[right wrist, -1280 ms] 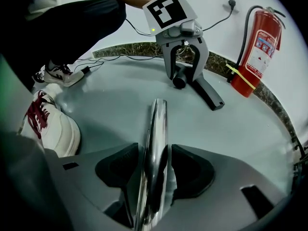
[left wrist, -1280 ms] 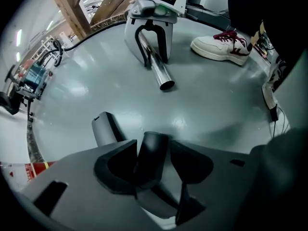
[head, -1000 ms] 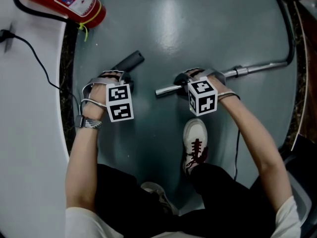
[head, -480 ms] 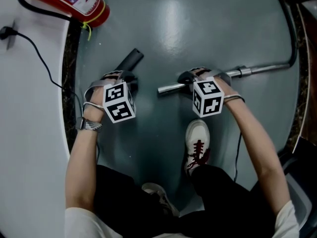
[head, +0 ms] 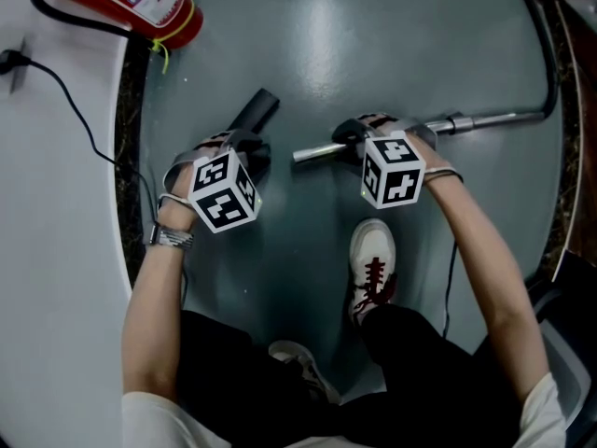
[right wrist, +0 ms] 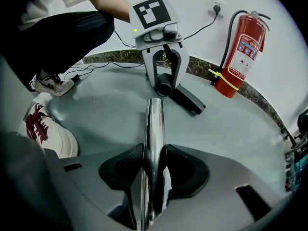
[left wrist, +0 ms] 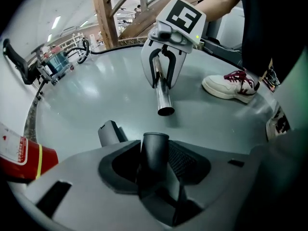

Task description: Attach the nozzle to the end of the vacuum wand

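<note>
The black nozzle [head: 254, 115] sits in my left gripper [head: 244, 149], whose jaws have just been closing and are shut on it. In the left gripper view its round collar [left wrist: 155, 150] stands between the pads, facing the open end of the wand [left wrist: 165, 110]. The chrome vacuum wand [head: 319, 150] is clamped in my right gripper [head: 360, 144], whose jaws have also just been closing. It runs right to a coupling [head: 454, 122]. In the right gripper view the wand [right wrist: 154, 129] points at the nozzle [right wrist: 164, 86]. A short gap separates nozzle and wand end.
A red fire extinguisher [head: 121, 3] lies at the upper left beside a black cable [head: 56, 91]. The person's white shoe with red laces [head: 373, 267] stands just below the right gripper on the round grey floor [head: 354, 45]. A black hose [head: 552, 63] curves along the right rim.
Both grippers have lifted a little, carrying their parts. The nozzle has turned more upright in the picture, and the wand's free end has risen and shifted upward.
</note>
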`<state>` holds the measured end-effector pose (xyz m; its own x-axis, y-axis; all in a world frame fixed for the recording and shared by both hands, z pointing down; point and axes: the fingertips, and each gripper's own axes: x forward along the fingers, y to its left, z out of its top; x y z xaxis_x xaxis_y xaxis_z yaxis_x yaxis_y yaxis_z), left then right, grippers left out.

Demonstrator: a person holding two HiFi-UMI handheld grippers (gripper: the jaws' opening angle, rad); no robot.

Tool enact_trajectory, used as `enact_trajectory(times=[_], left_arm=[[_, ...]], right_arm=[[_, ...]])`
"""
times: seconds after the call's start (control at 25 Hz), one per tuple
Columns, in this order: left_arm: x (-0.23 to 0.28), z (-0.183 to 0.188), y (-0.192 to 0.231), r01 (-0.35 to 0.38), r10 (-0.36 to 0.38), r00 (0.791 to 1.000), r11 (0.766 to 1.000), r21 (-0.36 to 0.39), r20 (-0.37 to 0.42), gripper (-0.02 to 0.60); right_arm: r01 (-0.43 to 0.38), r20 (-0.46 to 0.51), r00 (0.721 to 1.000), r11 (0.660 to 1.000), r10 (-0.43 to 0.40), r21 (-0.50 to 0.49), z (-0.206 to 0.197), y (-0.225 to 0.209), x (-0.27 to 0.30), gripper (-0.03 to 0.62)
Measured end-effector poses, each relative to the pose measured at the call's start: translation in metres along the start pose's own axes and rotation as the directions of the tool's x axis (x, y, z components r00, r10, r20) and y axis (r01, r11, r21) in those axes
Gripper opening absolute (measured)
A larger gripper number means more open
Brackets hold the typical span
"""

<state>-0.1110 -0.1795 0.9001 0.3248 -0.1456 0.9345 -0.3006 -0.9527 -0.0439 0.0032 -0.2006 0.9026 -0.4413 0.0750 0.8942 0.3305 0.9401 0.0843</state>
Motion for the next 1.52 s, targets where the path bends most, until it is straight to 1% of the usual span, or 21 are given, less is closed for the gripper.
enact_trajectory(times=[0.12,0.24,0.52,0.92,1.36,1.52], left_arm=[[-0.001,0.011,-0.006,0.015,-0.013,0.999,0.998,-0.053,0.038,0.175],[0.001,0.022,-0.011,0.020,-0.015,0.998,0.996,-0.087,0.057,0.175],[0.003,0.032,-0.011,0.041,-0.032,0.997,0.990,-0.135,0.071,0.175],[0.002,0.034,-0.012,0.048,-0.035,0.996,0.986,-0.162,0.084,0.175],[0.004,0.035,-0.013,0.041,-0.033,0.998,0.989,-0.144,0.058,0.173],[0.006,0.034,-0.014,0.037,-0.032,0.999,0.991,-0.127,0.043,0.173]], right_arm=[[0.018,0.003,1.000,1.000,-0.018,0.002,0.002,-0.004,-0.002,0.164],[0.033,0.006,0.999,0.999,-0.033,0.004,0.004,-0.007,-0.003,0.164],[0.052,0.021,0.998,0.999,-0.052,0.007,0.011,-0.011,-0.005,0.164],[0.051,0.023,0.998,0.999,-0.051,0.003,0.015,-0.011,-0.004,0.164],[0.051,-0.003,0.999,0.999,-0.051,-0.019,0.015,-0.010,-0.002,0.164],[0.040,-0.012,0.999,0.999,-0.040,-0.011,0.013,-0.008,0.000,0.164]])
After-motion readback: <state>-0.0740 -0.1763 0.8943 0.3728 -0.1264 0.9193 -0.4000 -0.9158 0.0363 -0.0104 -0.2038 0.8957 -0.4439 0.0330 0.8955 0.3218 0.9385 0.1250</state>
